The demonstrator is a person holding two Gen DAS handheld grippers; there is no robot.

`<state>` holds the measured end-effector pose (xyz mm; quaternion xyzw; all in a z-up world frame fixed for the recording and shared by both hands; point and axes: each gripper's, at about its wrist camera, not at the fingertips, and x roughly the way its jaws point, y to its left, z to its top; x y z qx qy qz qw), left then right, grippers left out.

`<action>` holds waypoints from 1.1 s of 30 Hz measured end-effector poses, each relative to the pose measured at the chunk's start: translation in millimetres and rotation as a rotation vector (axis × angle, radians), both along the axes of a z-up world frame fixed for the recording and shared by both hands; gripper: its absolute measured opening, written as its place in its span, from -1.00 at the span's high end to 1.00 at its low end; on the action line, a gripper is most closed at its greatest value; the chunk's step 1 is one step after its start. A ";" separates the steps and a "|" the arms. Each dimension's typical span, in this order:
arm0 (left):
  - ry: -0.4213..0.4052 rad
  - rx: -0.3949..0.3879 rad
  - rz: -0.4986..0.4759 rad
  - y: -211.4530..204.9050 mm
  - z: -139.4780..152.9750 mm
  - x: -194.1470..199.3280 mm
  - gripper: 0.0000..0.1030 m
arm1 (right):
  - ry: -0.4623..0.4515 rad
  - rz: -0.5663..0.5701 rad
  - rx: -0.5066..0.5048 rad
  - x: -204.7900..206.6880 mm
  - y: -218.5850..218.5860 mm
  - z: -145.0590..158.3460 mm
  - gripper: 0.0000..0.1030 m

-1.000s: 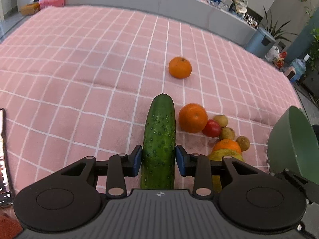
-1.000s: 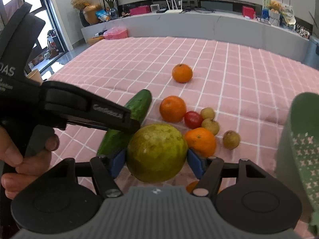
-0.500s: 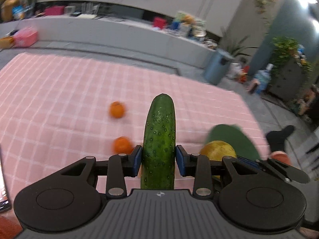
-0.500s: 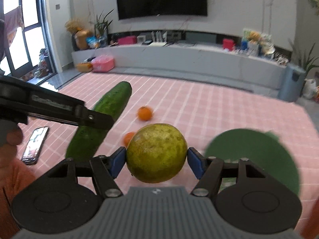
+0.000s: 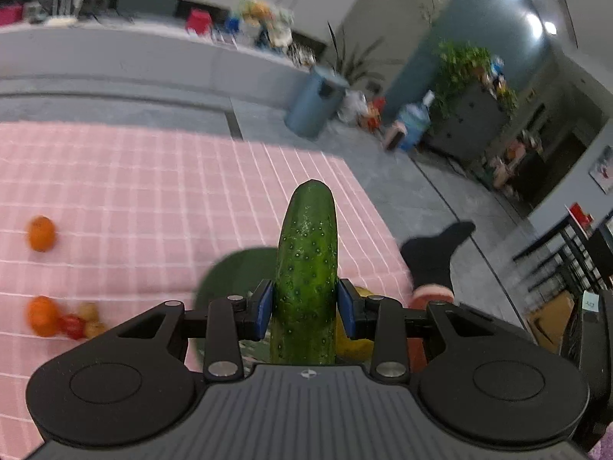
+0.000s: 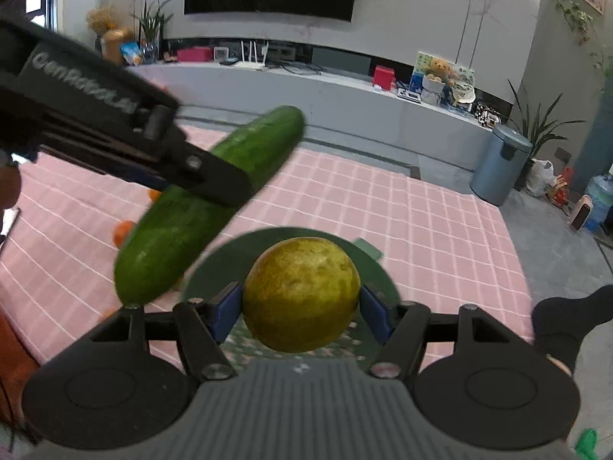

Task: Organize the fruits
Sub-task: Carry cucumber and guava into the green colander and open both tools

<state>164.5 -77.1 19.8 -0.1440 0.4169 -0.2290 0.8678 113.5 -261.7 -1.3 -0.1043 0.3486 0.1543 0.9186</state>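
Cucumber [image 5: 306, 268] and yellow-green citrus [image 6: 300, 293] (each clamped between its gripper's pads) have swung from the fruit pile to over the green bowl [image 6: 377, 272]; dropping in looks next.

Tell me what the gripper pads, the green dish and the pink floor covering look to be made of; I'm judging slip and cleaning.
Gripper pads: blue, matte, probably rubber or soft plastic; no glare.
Green dish: smooth, even dark green outside, a pale speckled pattern inside; likely plastic or glazed ceramic, cannot tell which.
Pink floor covering: matte pink with a white grid, lying flat; looks like cloth or a soft mat.
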 end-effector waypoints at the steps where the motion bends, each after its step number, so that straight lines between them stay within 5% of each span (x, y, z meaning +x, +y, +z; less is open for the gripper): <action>1: 0.024 0.004 -0.013 -6.1 -6.4 6.8 0.22 | 0.003 0.003 -0.017 5.5 -3.3 -4.3 -0.24; 15: 0.203 0.169 -0.058 -28.5 -69.8 35.1 0.22 | 0.154 0.138 -0.160 69.8 3.8 -71.4 -0.24; 29: 0.224 0.291 -0.089 -40.8 -86.8 39.8 0.21 | 0.183 0.164 -0.188 88.4 9.0 -75.6 -0.25; 33: 0.208 0.276 -0.075 -38.8 -80.9 37.8 0.05 | 0.168 0.165 -0.219 89.2 12.6 -67.0 -0.34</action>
